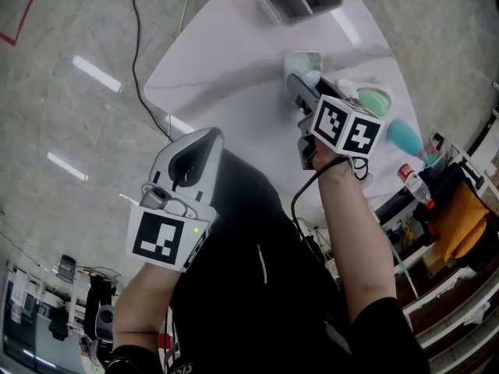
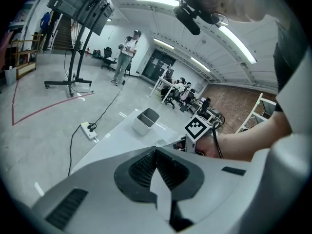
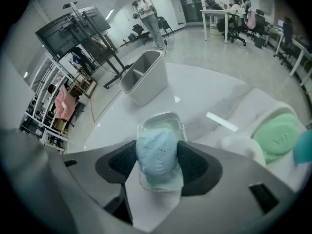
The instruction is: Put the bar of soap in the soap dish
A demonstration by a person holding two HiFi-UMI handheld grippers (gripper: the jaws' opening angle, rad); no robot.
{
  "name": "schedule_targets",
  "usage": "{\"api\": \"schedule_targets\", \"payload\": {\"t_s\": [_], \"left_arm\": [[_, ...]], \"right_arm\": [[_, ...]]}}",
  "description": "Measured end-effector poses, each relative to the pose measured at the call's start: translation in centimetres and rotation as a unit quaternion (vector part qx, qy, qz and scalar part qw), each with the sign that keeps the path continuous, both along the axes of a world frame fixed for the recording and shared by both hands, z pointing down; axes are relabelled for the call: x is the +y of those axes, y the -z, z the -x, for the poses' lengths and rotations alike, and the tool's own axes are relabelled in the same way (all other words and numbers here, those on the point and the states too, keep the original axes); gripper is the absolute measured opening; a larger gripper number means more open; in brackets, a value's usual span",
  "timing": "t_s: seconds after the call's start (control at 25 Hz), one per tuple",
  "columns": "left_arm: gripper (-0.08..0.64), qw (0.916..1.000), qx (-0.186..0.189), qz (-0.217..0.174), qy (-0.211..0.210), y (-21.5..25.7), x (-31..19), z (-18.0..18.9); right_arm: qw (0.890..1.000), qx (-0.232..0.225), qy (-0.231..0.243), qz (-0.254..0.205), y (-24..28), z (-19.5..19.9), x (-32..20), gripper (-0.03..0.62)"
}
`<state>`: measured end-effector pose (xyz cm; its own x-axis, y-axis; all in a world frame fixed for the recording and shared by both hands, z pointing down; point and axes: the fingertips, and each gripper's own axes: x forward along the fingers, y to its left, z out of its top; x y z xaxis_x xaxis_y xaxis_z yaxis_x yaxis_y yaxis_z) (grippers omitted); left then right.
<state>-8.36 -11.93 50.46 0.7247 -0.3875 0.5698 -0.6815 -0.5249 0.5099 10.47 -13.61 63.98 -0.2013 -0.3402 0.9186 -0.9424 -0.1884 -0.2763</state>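
Two tongs, one load: the right gripper is clamped across the middle of the pale blue bar of soap. The bar sits directly over the clear soap dish on the white table, contact with the dish not discernible, while the left gripper is held back near the table's edge, jaws together on nothing. Rounded and matte, the bar is probably stiff, fairly light and prone to slipping, so a hold at its widest part suits it; the thin dish may skid if bumped.
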Motion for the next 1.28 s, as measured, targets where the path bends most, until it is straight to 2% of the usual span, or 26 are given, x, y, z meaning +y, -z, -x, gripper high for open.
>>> {"api": "schedule_targets", "payload": {"t_s": [0.32,0.36,0.48,0.76,1.04,1.16,1.28], "left_arm": [[0.008,0.9999,0.005,0.007,-0.011,-0.2,0.3,-0.3],[0.008,0.9999,0.006,0.009,-0.011,-0.1,0.3,-0.5],[0.008,0.9998,0.010,0.009,-0.013,0.1,0.0,-0.8],[0.008,0.9997,0.012,0.010,-0.020,-0.2,0.0,-0.8],[0.008,0.9992,0.008,-0.004,-0.039,0.7,-0.2,-0.5],[0.008,0.9989,-0.003,-0.033,-0.034,1.8,-1.1,0.3],[0.008,0.9976,0.000,-0.055,-0.042,3.5,-1.9,0.4]], "right_arm": [[1.000,-0.011,0.009,-0.010,0.7,0.5,1.3,0.273],[1.000,-0.010,0.008,-0.009,0.6,0.5,1.4,0.247],[1.000,-0.005,0.001,-0.011,0.3,0.0,1.4,0.025],[0.999,0.026,0.033,-0.032,0.1,0.0,0.5,0.018],[0.998,0.021,-0.034,-0.051,0.7,-0.6,-0.3,0.018],[0.995,0.013,-0.062,-0.083,3.4,-0.6,0.4,0.018],[0.990,0.006,-0.070,-0.121,6.8,-0.2,1.3,0.018]]}}
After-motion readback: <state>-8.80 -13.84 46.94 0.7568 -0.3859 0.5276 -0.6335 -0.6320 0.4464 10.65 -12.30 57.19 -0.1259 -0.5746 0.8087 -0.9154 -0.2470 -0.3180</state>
